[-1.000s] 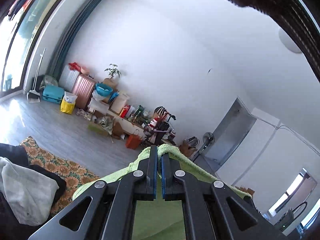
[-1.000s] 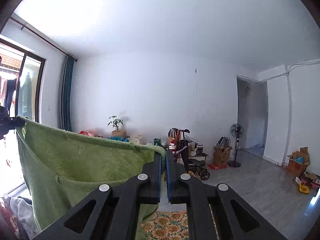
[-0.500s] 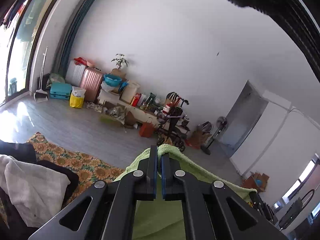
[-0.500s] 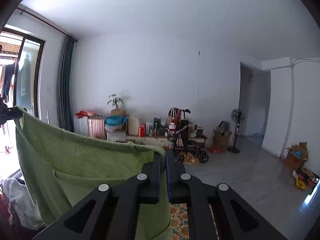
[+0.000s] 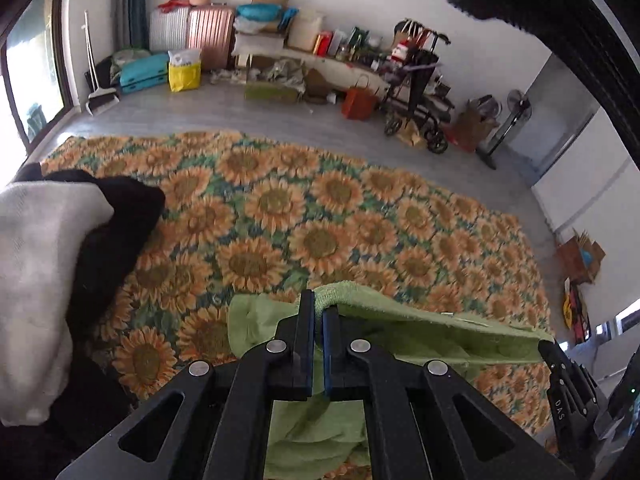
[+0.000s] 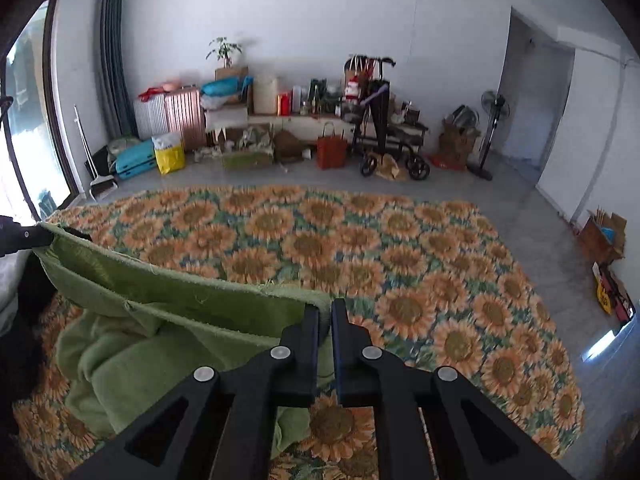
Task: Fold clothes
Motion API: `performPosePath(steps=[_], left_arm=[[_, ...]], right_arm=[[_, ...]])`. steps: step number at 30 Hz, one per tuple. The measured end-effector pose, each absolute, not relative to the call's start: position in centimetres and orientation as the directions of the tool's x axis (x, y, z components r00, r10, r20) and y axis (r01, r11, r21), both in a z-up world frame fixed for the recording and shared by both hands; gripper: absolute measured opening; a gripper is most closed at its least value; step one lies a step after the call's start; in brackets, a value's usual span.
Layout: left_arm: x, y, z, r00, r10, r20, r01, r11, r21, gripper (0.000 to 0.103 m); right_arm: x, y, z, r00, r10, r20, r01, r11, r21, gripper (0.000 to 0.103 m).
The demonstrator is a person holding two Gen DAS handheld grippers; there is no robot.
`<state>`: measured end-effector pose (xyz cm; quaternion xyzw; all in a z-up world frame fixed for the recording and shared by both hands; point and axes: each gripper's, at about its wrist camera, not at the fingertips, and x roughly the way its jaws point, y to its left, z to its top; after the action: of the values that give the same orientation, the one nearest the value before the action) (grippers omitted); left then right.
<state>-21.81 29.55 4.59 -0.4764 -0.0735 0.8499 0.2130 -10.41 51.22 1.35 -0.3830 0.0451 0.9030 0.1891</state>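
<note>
Both tongs, my left tongs (image 5: 318, 312) and right tongs (image 6: 325, 314), pinch the top edge of a green garment (image 6: 168, 292) stretched between them, its body slumped on the sunflower rug (image 6: 400, 248). Risk: uneven lowering would bunch the cloth and skew the fold.

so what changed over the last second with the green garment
Both grippers tipped down from facing the wall and ceiling toward the sunflower-patterned rug, lowering the fuzzy green garment until its lower part bunches on the rug. Unchanged: left gripper and right gripper each stay clamped on its top edge, stretched between them.
</note>
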Motion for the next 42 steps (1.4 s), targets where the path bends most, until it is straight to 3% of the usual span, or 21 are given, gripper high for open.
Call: performPosePath(steps=[5, 9, 10, 11, 13, 14, 16, 17, 22, 32, 39, 42], left_arm=[[-22.6, 29.6, -0.7, -0.388, 0.449, -0.805, -0.261, -0.891, -0.372, 0.003], [-23.2, 29.5, -4.3, -0.341, 0.48, -0.808, -0.242, -0.876, -0.418, 0.004], [-23.0, 29.2, -3.9, -0.356, 0.515, -0.78, -0.252, -0.857, -0.45, 0.007], [-22.6, 28.7, -3.2, -0.38, 0.546, -0.746, -0.262, -0.837, -0.48, 0.011], [-21.9, 27.7, -1.8, -0.426, 0.605, -0.672, -0.284, -0.795, -0.535, 0.036], [-21.3, 27.0, -1.0, -0.45, 0.636, -0.627, -0.301, -0.769, -0.564, 0.041], [-19.4, 25.2, 0.6, -0.492, 0.69, -0.531, -0.338, -0.713, -0.614, 0.065], [-18.4, 24.3, 1.0, -0.507, 0.704, -0.498, -0.352, -0.696, -0.626, 0.067], [-13.7, 20.1, 0.5, -0.548, 0.718, -0.429, -0.405, -0.676, -0.615, 0.067], [-10.6, 17.5, -6.7, -0.431, 0.643, -0.633, -0.318, -0.764, -0.561, 0.067], [-9.9, 18.8, -9.2, -0.368, 0.707, -0.604, -0.313, -0.706, -0.636, 0.067], [-9.6, 20.1, -9.4, -0.358, 0.703, -0.615, -0.328, -0.711, -0.622, 0.056]], right_arm=[[-10.3, 53.7, -3.5, -0.589, 0.232, -0.774, -0.389, -0.921, 0.02, 0.019], [-9.9, 55.3, -6.4, -0.583, 0.191, -0.79, -0.41, -0.908, 0.083, 0.052], [-9.6, 55.7, -6.9, -0.593, 0.174, -0.786, -0.416, -0.902, 0.114, 0.054], [-9.3, 56.1, -7.3, -0.605, 0.156, -0.78, -0.42, -0.896, 0.146, 0.055], [-8.2, 56.5, -7.6, -0.644, 0.116, -0.756, -0.415, -0.883, 0.218, 0.058], [-7.3, 56.3, -7.4, -0.666, 0.105, -0.738, -0.413, -0.877, 0.247, 0.061], [-5.6, 55.9, -7.0, -0.711, 0.085, -0.698, -0.403, -0.863, 0.305, 0.069], [-4.5, 55.5, -6.6, -0.739, 0.078, -0.669, -0.393, -0.857, 0.334, 0.069], [-0.6, 51.7, -5.5, -0.829, 0.044, -0.557, -0.326, -0.847, 0.42, 0.083], [2.2, 45.9, -8.7, -0.803, -0.054, -0.594, -0.264, -0.861, 0.435, 0.083], [1.5, 43.8, -9.3, -0.779, -0.063, -0.624, -0.219, -0.905, 0.365, 0.083], [0.8, 42.5, -9.4, -0.779, -0.081, -0.622, -0.177, -0.923, 0.342, 0.083]])
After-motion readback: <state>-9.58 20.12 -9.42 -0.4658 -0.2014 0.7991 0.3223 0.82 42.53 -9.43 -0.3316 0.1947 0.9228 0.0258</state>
